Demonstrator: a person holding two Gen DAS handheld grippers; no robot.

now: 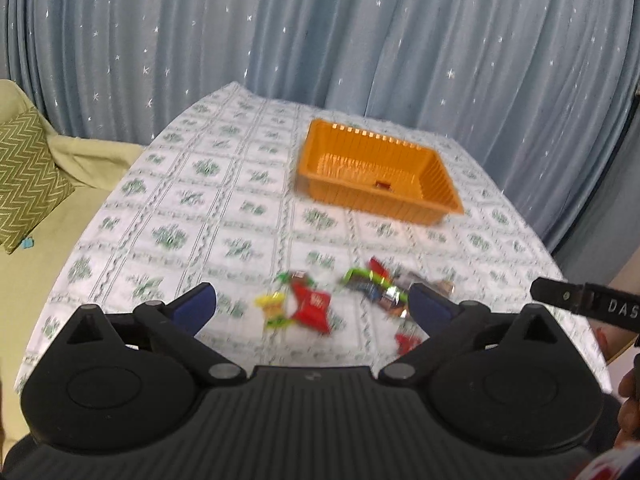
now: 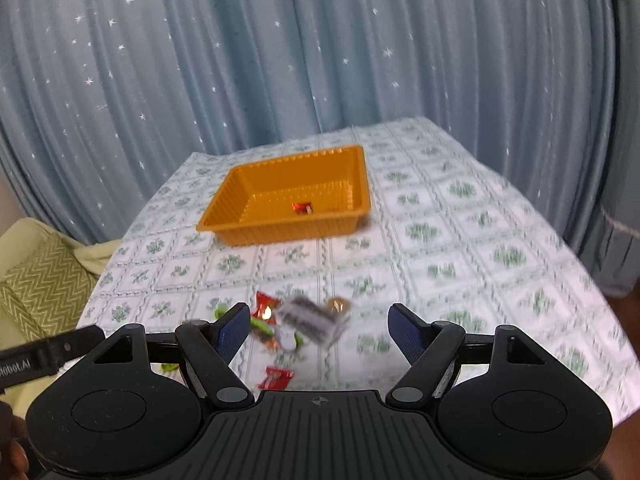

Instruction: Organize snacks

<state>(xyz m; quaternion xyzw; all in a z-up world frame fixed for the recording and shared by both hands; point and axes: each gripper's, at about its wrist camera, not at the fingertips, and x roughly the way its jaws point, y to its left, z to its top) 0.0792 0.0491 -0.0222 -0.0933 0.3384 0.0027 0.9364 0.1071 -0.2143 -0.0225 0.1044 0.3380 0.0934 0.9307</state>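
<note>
**Snacks on the worktop, one in the basket**

The worktop [image 1: 224,208] has a white cloth w/ green leaf squares on it. Behind it hangs a big blue curtain [image 1: 320,40] w/ little white stars. On the left is a yellow-green sofa [image 1: 80,184] w/ a green zigzag pillow [image 1: 28,176].

An orange basket [image 1: 434,176] sits far back on the worktop. It is a low box w/ ribbed walls. One small red snack [image 2: 302,208] lies inside it, near the front wall.

The other snacks are in a loose pile [image 1: 348,300] at the near part of the worktop, well apart from the basket. They are small shiny packs: a red one [image 1: 312,306], a yellow one [image 1: 274,308], green ones, a gray one [image 2: 310,318], a brown one [image 2: 338,305]. The pics are blurry, so no words on them can be read.

The left gripper [image 1: 312,308] is wide open and holds nothing; it hangs over the pile. The right gripper [image 2: 320,330] is wide open too, nothing in it, w/ the pile between and just past its blue pads [image 2: 232,330].
</note>
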